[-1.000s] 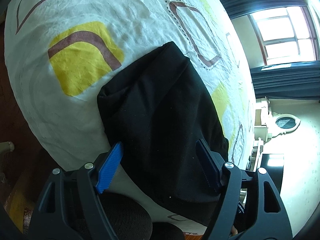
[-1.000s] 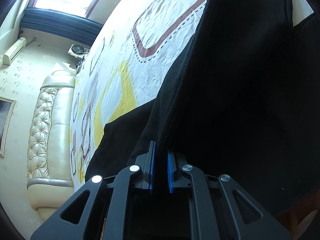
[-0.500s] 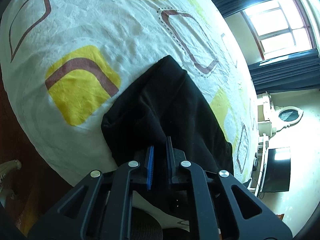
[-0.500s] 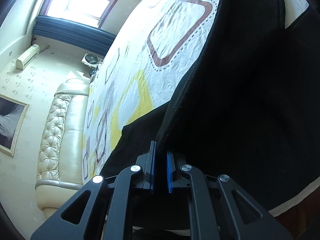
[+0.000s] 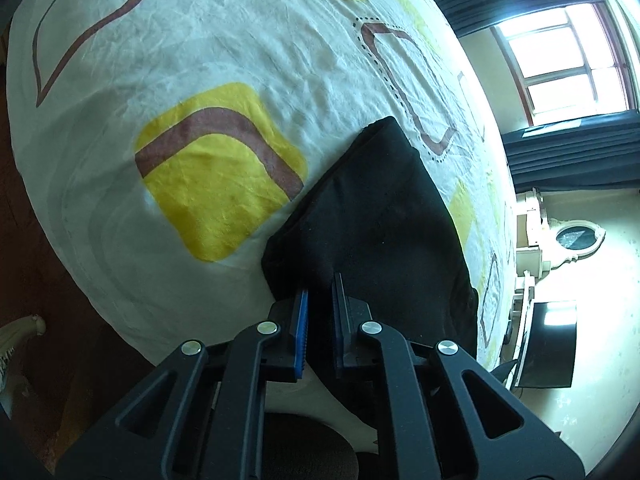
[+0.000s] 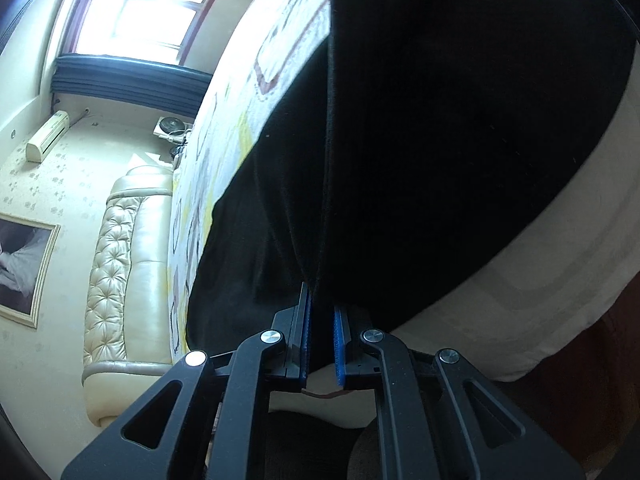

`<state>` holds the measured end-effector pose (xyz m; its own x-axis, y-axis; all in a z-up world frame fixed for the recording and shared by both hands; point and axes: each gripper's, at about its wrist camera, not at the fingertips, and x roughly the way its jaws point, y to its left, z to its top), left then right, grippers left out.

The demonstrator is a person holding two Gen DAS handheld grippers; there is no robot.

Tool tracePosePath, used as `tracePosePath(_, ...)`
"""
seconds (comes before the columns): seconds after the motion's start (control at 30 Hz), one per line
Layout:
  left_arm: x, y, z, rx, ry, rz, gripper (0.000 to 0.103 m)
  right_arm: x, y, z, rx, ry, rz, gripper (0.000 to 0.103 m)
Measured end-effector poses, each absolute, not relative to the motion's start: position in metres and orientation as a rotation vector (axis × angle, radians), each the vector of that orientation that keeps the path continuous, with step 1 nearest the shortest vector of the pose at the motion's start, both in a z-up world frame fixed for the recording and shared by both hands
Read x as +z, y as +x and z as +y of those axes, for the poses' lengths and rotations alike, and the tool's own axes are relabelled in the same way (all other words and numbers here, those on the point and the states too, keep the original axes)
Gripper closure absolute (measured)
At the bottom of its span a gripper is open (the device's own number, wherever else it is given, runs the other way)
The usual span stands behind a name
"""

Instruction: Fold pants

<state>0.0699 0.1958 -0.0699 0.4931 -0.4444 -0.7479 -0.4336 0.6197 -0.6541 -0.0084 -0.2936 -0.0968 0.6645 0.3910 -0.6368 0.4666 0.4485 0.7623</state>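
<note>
Pants (image 5: 376, 216) of plain black cloth are spread on the bed (image 5: 224, 60), near its edge, over a white bedspread printed with yellow patches and brown outlined squares. A second ago the left hand-held gripper (image 5: 320, 320) was seen with its blue pads wide apart on either side of the cloth's near edge; its jaws have since closed, and the pads are now clamped on that edge. The folded end of the pants, seen in the left wrist view, is now placed further right and lower in the picture than before. The right hand-held gripper (image 6: 320, 332) was already pinched on a black fold (image 6: 320, 200) a second ago, and the same grip is shown now, with much more of the view filled by dark cloth and less of the patterned bedspread left visible.

In the right wrist view the cloth is so dark that seams, legs and waistband cannot be told apart, and its top is cut off by the picture's edge. The near edge of the pants is hidden behind both grippers' fingers.

A padded cream headboard (image 6: 120, 256) and a bright window (image 5: 568, 64) with dark curtains are seen beyond the bed.
</note>
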Motion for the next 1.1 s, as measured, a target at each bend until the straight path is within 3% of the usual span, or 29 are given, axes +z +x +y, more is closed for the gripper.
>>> tracePosePath(0.1,-0.068,0.069,0.194,-0.038,-0.907,1.111,0.089,-0.101,-0.015,-0.296,-0.045,1.179,0.892,0.093)
tracePosePath(0.17,-0.068,0.066,0.196,-0.056,-0.891,1.117,0.087,-0.098,-0.018,-0.298,-0.037,1.185,0.905,0.084)
tracePosePath(0.2,-0.068,0.064,0.198,-0.057,-0.879,1.126,0.079,-0.097,-0.020,-0.300,-0.032,1.189,0.911,0.077)
tracePosePath(0.27,-0.069,0.058,0.203,-0.032,-0.864,1.137,0.064,-0.092,-0.027,-0.306,-0.035,1.198,0.928,0.074)
tracePosePath(0.47,-0.063,0.043,0.218,0.006,-0.843,1.138,0.063,-0.039,-0.052,-0.372,-0.165,1.116,0.885,0.072)
tracePosePath(0.5,-0.059,0.040,0.219,0.016,-0.837,1.129,0.063,-0.028,-0.054,-0.389,-0.192,1.121,0.862,0.060)
tracePosePath(0.57,-0.053,0.038,0.222,0.035,-0.830,1.108,0.063,-0.001,-0.050,-0.422,-0.266,1.081,0.820,0.048)
tracePosePath(0.77,-0.041,0.046,0.209,0.045,-0.820,1.079,0.063,0.076,0.046,-0.475,-0.399,0.781,0.790,0.046)
tracePosePath(0.8,-0.041,0.048,0.205,0.042,-0.819,1.085,0.063,0.078,0.066,-0.479,-0.401,0.775,0.796,0.039)
tracePosePath(1.0,-0.045,0.057,0.178,0.008,-0.793,1.123,0.053,0.051,0.199,-0.485,-0.530,0.616,0.959,0.035)
tracePosePath(1.1,-0.048,0.061,0.173,0.001,-0.783,1.137,0.048,0.016,0.219,-0.495,-0.576,0.612,1.040,0.035)
